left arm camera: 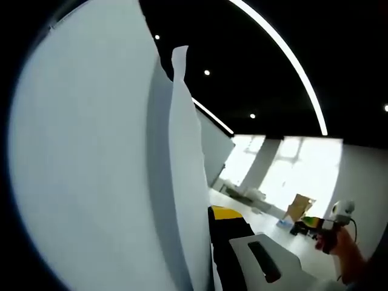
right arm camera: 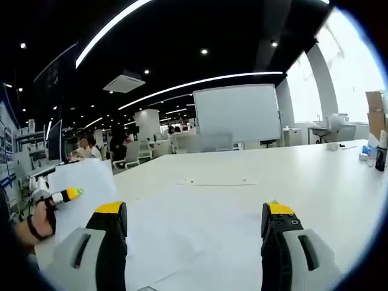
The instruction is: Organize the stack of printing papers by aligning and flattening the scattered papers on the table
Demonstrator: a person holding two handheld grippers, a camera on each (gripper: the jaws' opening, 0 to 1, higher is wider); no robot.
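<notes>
Left gripper [right arm camera: 68,194] clamps raised papers [right arm camera: 85,182] left of the table [right arm camera: 273,170]; the right gripper [right arm camera: 194,233], jaws apart, faces sheets [right arm camera: 194,236] lying flat beneath it

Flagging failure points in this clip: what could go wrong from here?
1. The left gripper holds the lifted sheets upright; in its view they bow, so they may crease or slip unevenly.
2. The right gripper is open above loose paper on the table; pressing down could skew it, not square it.
</notes>
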